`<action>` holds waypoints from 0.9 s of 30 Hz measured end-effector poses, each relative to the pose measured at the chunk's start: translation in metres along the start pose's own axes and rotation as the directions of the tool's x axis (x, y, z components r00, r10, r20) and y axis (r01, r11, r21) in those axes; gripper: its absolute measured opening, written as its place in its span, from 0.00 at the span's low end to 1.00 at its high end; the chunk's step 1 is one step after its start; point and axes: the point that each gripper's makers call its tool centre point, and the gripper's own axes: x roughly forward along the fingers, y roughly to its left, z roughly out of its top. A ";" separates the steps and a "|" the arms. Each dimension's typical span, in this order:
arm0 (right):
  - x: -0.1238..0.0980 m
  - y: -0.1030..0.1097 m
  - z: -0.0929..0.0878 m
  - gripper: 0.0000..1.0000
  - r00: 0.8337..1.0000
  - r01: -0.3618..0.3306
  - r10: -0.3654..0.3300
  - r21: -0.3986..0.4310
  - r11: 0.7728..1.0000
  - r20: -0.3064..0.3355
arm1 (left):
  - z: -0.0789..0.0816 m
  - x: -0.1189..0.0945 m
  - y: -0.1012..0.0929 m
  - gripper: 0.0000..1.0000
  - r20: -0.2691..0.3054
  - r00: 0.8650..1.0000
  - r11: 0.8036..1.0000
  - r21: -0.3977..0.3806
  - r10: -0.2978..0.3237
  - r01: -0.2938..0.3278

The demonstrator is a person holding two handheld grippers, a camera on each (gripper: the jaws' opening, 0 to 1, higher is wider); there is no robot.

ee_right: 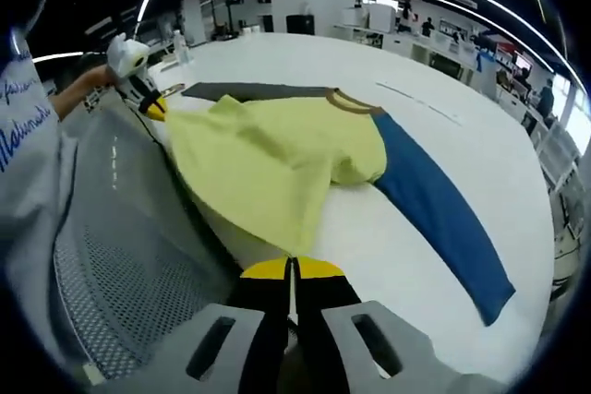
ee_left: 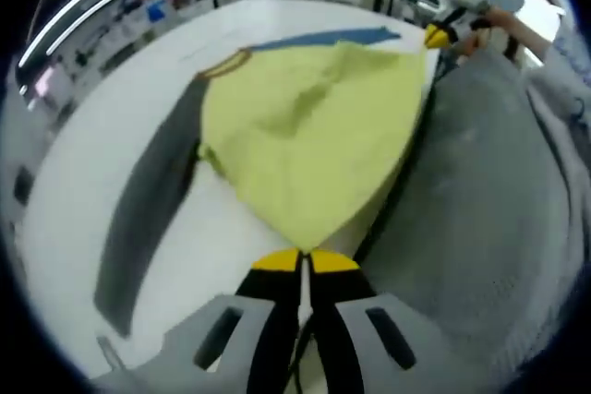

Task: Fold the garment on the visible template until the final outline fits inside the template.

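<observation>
Both grippers, left gripper (ee_left: 305, 263) and right gripper (ee_right: 292, 269), clenched on garment (ee_left: 305, 136) hem corners.

Yellow garment (ee_right: 277, 168) with one grey, one blue sleeve lies partly folded on white table.

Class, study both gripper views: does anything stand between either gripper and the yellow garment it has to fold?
Nothing visible does. The left gripper is shut on the hem of the yellow garment, and the right gripper is shut on the hem too. The grey sleeve and the blue sleeve lie flat on the white table.
</observation>
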 end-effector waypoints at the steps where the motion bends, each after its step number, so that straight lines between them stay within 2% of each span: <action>1: -0.002 0.004 0.000 0.01 1.000 -0.009 0.009 0.006 1.000 -0.001 | -0.001 -0.002 -0.003 0.00 -0.003 1.000 1.000 -0.004 0.000 0.000; 7: -0.010 0.021 -0.011 0.01 0.999 -0.033 0.033 -0.004 0.999 -0.041 | -0.008 -0.007 -0.020 0.00 -0.027 0.999 1.000 -0.008 -0.025 0.025; 11: -0.014 0.028 -0.022 0.01 0.996 -0.039 0.039 -0.001 0.999 -0.076 | -0.015 -0.010 -0.035 0.00 -0.051 0.997 0.998 -0.010 -0.065 0.064; 12: -0.015 0.022 -0.017 0.01 0.999 -0.011 0.011 0.009 1.000 -0.044 | -0.015 -0.010 -0.037 0.00 -0.054 0.996 0.997 -0.010 -0.074 0.073; 13: -0.017 0.025 -0.020 0.01 0.998 -0.029 0.030 0.014 0.999 -0.062 | -0.012 -0.011 -0.035 0.00 -0.038 0.998 0.998 -0.025 -0.058 0.057; 14: -0.017 0.022 -0.020 0.01 0.998 -0.024 0.025 0.018 1.000 -0.061 | -0.012 -0.012 -0.039 0.00 -0.046 0.996 0.997 -0.013 -0.082 0.081; 17: -0.016 0.019 -0.025 0.01 0.996 -0.008 0.009 0.011 1.000 -0.086 | -0.011 -0.012 -0.042 0.00 -0.058 0.994 0.996 0.008 -0.093 0.094; 23: -0.025 0.019 -0.009 0.01 0.998 -0.010 0.009 -0.023 1.000 -0.069 | 0.001 -0.024 -0.032 0.00 -0.036 0.997 0.997 0.015 -0.075 0.075; 27: -0.031 0.018 -0.008 0.01 0.996 -0.016 0.012 -0.044 0.999 -0.087 | 0.002 -0.030 -0.030 0.00 -0.051 0.996 0.997 0.037 -0.068 0.070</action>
